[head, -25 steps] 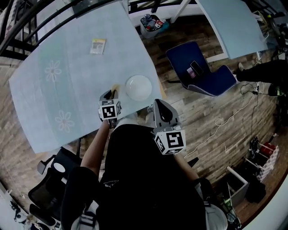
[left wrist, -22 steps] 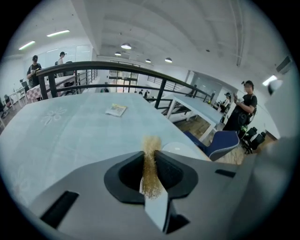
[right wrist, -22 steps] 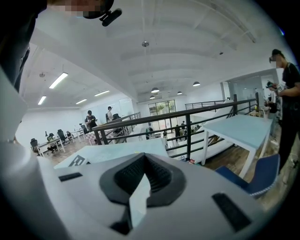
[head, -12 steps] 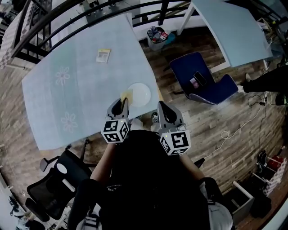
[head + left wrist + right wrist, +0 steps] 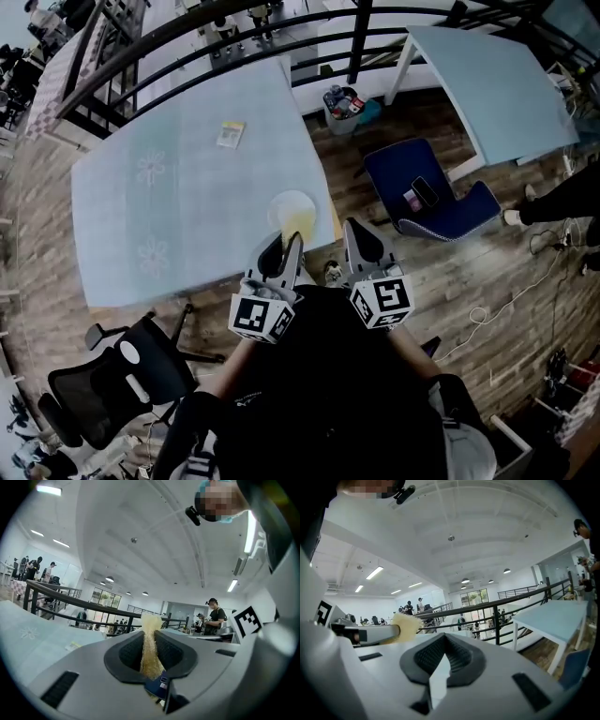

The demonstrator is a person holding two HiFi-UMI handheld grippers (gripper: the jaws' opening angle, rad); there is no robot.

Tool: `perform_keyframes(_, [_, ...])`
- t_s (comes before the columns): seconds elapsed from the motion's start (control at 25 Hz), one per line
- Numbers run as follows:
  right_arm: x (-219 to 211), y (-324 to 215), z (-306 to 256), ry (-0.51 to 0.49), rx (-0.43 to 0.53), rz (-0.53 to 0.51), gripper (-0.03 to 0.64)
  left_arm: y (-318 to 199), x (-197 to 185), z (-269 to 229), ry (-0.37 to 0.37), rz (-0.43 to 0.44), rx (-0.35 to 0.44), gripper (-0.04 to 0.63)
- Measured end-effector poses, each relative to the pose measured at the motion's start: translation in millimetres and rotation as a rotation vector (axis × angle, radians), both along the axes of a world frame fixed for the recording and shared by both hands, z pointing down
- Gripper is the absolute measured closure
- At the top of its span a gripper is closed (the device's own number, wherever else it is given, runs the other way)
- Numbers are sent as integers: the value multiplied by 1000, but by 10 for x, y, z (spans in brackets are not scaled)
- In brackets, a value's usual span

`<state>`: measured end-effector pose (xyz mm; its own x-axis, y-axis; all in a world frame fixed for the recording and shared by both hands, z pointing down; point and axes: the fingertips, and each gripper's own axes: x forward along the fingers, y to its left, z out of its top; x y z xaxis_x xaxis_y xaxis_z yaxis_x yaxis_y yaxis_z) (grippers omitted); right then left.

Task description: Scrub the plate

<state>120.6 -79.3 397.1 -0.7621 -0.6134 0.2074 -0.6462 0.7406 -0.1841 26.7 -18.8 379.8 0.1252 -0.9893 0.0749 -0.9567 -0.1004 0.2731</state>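
The left gripper (image 5: 149, 641) is clamped on a yellow sponge (image 5: 149, 620). The right gripper (image 5: 443, 656) has its jaws together on nothing. The plate (image 5: 286, 203) lies unheld by the near right edge of the table (image 5: 178, 216). A hard scrub could likely push it off onto the floor, or drag the sponge out of the jaws. A packet (image 5: 231, 134) lies far off and a blue chair (image 5: 427, 202) stands right. Nothing blocks the plate.

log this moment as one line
left gripper: shut on sponge | right gripper: shut, empty | plate: on table, near edge
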Motion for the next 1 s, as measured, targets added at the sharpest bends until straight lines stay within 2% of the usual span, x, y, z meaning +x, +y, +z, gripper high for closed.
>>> perform_keyframes(0.2, [188,31,-68,-18,2,-46,609,151,227,-83,36,-42,25,526])
perform_keyframes(0.44, [284,172,-245,-42,61,-111,608,172,494,-184,-1,-22,69,526])
perform_keyframes(0.68, [292,191,-163,-33,43,-141,609,193,485,-154,23,-52,56,526])
perform_keyframes(1.0, [330,154,-144,-34,38,-155,609,184,514,-142,13,-75,53,526])
